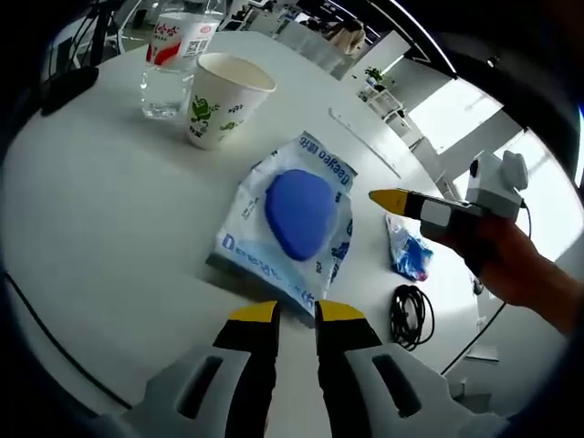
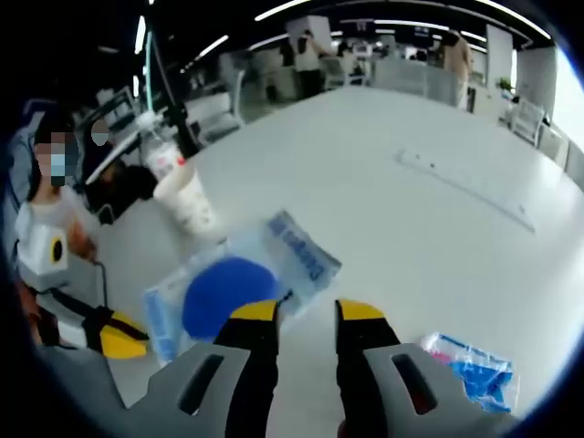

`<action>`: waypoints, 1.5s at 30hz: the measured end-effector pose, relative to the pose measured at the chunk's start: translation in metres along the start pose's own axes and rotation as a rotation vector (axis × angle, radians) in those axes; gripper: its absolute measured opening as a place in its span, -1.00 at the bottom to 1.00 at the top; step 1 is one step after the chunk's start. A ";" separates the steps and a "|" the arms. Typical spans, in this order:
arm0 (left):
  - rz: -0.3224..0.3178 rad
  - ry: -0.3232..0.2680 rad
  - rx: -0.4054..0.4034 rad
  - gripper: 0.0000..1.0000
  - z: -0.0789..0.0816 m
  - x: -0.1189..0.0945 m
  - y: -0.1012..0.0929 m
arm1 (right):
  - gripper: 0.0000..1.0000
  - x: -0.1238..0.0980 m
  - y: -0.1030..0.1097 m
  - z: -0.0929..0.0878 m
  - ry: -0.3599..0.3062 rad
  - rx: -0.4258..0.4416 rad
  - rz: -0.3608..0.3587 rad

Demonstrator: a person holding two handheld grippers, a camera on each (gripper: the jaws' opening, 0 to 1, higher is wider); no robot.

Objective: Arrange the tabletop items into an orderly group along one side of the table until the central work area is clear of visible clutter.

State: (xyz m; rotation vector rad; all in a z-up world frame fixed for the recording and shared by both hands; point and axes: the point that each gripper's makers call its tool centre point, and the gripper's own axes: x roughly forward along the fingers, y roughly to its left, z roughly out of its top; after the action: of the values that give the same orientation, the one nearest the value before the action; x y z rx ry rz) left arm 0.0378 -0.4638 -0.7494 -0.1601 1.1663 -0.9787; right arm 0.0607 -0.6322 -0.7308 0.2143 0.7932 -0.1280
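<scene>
A white wipes pack [image 1: 297, 214] with a blue oval lid lies flat on the white table [image 1: 109, 228]. Its near edge is just ahead of my left gripper [image 1: 297, 313], which is open with nothing between the jaws. Behind the pack stand a paper cup [image 1: 224, 100] and a clear water bottle [image 1: 173, 55]. My right gripper [image 1: 391, 197] comes in from the right, held by a hand, next to the pack's right side. In the right gripper view, my right gripper [image 2: 306, 312] is open and empty above the pack [image 2: 237, 283]. The left gripper [image 2: 117, 336] shows at the lower left.
A small blue and pink packet [image 1: 411, 251] and a coiled black cable [image 1: 411, 315] lie to the right of the pack. A thin pale strip [image 1: 365, 141] lies further back. The cup [image 2: 187, 205], bottle [image 2: 160, 151] and packet [image 2: 474, 370] also show. Office desks stand beyond the table.
</scene>
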 end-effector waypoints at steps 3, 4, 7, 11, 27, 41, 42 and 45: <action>0.002 0.001 -0.002 -0.76 0.001 0.002 0.001 | -0.54 0.005 0.002 0.004 0.011 -0.013 0.001; 0.000 0.001 -0.003 -0.77 0.001 0.002 0.001 | -0.53 0.007 0.002 0.005 0.015 -0.019 0.000; -0.003 0.004 -0.010 -0.79 0.001 0.003 0.000 | -0.49 0.012 0.004 0.008 0.023 -0.033 0.000; -0.004 0.005 -0.028 -0.81 0.000 0.004 0.001 | -0.45 0.017 0.003 0.013 0.029 -0.032 -0.006; -0.003 -0.004 -0.075 -0.88 0.002 0.008 0.007 | -0.44 0.039 -0.007 0.023 0.034 -0.033 0.000; -0.006 0.014 -0.041 -1.00 -0.001 0.013 0.004 | -0.93 0.030 -0.006 0.009 0.074 -0.121 0.027; -0.007 0.014 -0.040 -1.00 -0.001 0.013 0.004 | -0.96 0.029 -0.004 0.007 0.075 -0.126 0.031; -0.010 0.016 -0.038 -1.00 -0.001 0.013 0.004 | -1.00 0.028 -0.003 0.003 0.082 -0.139 0.030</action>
State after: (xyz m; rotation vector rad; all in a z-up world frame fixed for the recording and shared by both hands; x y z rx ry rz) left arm 0.0399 -0.4706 -0.7608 -0.1896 1.2001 -0.9684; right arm 0.0814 -0.6366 -0.7490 0.0999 0.8764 -0.0355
